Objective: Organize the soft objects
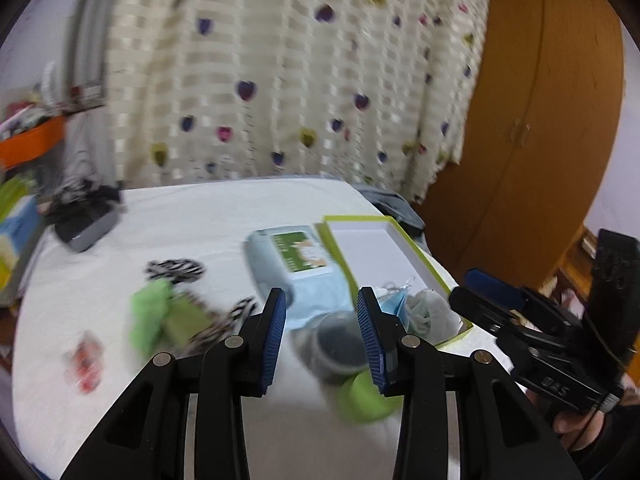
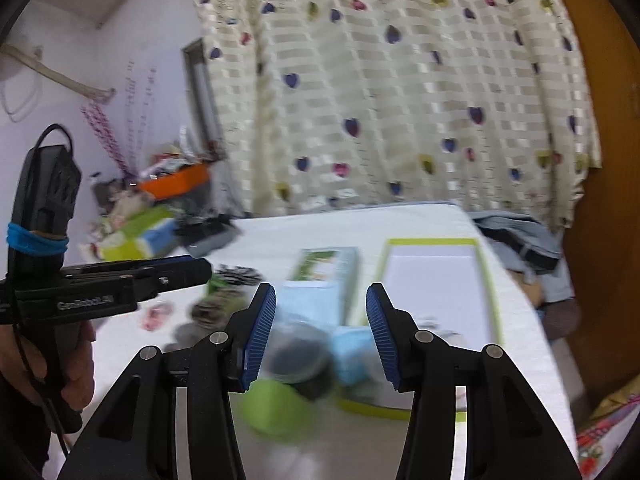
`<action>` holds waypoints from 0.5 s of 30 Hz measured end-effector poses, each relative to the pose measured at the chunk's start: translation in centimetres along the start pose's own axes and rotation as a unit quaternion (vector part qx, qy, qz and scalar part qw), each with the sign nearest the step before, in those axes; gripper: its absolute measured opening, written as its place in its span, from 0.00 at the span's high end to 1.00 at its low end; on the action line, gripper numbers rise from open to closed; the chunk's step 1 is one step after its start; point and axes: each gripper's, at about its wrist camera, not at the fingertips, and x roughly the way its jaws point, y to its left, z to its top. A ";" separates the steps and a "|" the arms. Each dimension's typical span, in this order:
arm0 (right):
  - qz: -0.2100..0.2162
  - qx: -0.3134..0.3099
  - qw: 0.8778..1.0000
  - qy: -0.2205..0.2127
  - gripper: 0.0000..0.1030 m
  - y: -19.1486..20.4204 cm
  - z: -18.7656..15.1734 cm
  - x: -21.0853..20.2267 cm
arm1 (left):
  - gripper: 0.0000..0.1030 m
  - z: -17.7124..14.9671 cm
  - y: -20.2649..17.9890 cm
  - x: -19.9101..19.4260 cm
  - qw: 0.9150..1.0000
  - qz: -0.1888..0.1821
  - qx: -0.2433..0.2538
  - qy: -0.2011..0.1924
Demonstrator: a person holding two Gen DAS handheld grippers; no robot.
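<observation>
Both tools released and empty, left tool (image 1: 322, 334), right tool (image 2: 322, 332), green ball (image 1: 366, 398) just below the fingers, box (image 1: 404, 236) ahead-right, bare bed (image 1: 200, 220) ahead-left.

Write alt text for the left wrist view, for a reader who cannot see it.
The left gripper, jaws open and empty, hovers over a white table above a blurred dark round object. Beyond lie a green-rimmed box and green cloth; the right gripper enters at right.

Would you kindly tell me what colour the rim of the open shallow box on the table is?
Lime green, around a white inside; the open shallow box shows best in the right wrist view.
</observation>
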 end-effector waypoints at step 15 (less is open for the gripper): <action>0.059 -0.012 0.998 0.017 0.52 5.6 -1.3 -0.1 | 0.59 -9.2 0.4 -7.6 0.990 0.019 -0.131 -0.057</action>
